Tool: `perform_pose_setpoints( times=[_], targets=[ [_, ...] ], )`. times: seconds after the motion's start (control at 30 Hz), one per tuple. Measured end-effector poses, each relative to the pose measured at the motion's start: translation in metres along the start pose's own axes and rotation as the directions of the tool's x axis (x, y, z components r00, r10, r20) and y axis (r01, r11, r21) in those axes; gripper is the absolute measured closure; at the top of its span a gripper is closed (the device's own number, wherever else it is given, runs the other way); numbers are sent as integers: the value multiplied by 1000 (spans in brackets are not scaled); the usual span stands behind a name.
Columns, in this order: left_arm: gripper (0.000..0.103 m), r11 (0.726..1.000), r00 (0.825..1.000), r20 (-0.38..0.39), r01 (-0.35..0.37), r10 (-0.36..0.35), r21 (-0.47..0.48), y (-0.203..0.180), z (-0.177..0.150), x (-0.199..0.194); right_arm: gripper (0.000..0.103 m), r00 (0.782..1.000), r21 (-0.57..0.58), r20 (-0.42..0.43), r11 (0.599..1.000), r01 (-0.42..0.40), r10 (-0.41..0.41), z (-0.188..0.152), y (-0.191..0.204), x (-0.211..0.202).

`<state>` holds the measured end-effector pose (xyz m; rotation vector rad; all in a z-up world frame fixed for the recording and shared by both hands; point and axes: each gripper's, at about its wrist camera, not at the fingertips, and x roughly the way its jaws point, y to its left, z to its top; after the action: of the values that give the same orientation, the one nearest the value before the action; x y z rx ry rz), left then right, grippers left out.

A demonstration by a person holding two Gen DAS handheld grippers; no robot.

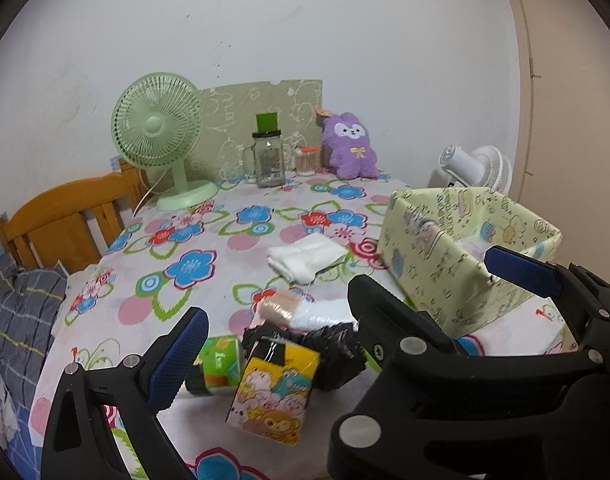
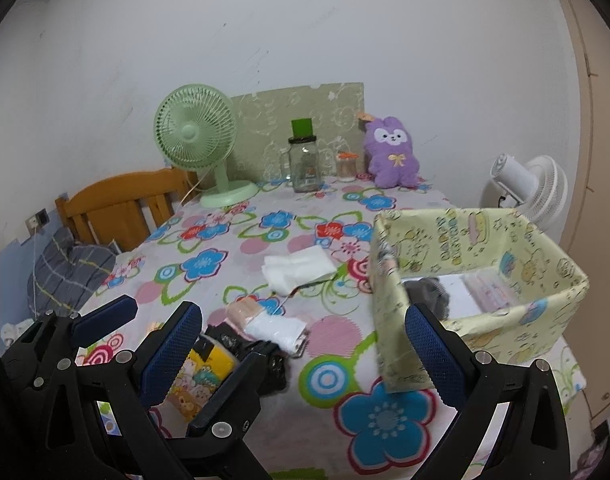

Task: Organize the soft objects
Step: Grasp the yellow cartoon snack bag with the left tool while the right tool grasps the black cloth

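The soft things, a tissue pack (image 1: 273, 394), black bundle (image 1: 337, 354) and white cloth (image 1: 307, 258), lie at lower centre on the desk (image 1: 209, 236), left of the box (image 1: 465, 256). My left gripper (image 1: 277, 328) and right gripper (image 2: 305, 344) hang spread, empty. Next, I judge, pinching the pack.

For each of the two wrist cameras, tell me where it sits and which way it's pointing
Left wrist: sits on the left gripper, low over the table's near edge, facing the far wall; its open fingers frame the cartoon tissue pack.
Right wrist: sits on the right gripper, further right, facing likewise; its open fingers straddle the fabric box corner.
Shared: floral tablecloth, green fan, purple plush, each other's gripper.
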<state>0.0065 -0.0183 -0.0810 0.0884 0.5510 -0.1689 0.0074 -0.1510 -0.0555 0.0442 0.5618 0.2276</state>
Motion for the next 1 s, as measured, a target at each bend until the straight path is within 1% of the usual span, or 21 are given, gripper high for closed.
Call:
perform_pose_setpoints(
  times=[0.13,0.27,0.5,0.6,0.77,0.8,0.87,0.93,1.0],
  targets=[
    [3,1000,1000,0,-9,9,-17,7,-7,1,1,1000,-10,13,1000,16,-15,-5,7,3],
    [3,999,1000,-26,-9,7,-46,17,-14,7,2,1000,-7,4,1000,16,-16,-9,11,8],
    [3,998,997,-71,-15,11,-66,26,-26,19,5,999,-23,-45,1000,10,-11,-18,21,25],
    [6,997,996,-93,-14,7,-75,29,-30,26,5,998,-26,-64,1000,14,-16,-20,23,32],
    [14,997,992,-127,-9,-2,-83,31,-35,35,8,995,-26,-96,999,21,-23,-23,24,42],
    [15,996,990,-144,-7,-5,-86,32,-37,39,10,994,-28,-103,999,25,-28,-24,24,45],
    [26,995,984,-176,4,-22,-101,33,-39,44,11,992,-28,-118,999,34,-37,-26,23,49],
    [30,994,981,-189,13,-33,-108,33,-40,48,12,991,-23,-126,999,35,-38,-27,22,51],
    [36,995,982,-186,8,-27,-100,31,-41,47,13,990,-22,-132,999,37,-39,-27,21,53]
  ],
)
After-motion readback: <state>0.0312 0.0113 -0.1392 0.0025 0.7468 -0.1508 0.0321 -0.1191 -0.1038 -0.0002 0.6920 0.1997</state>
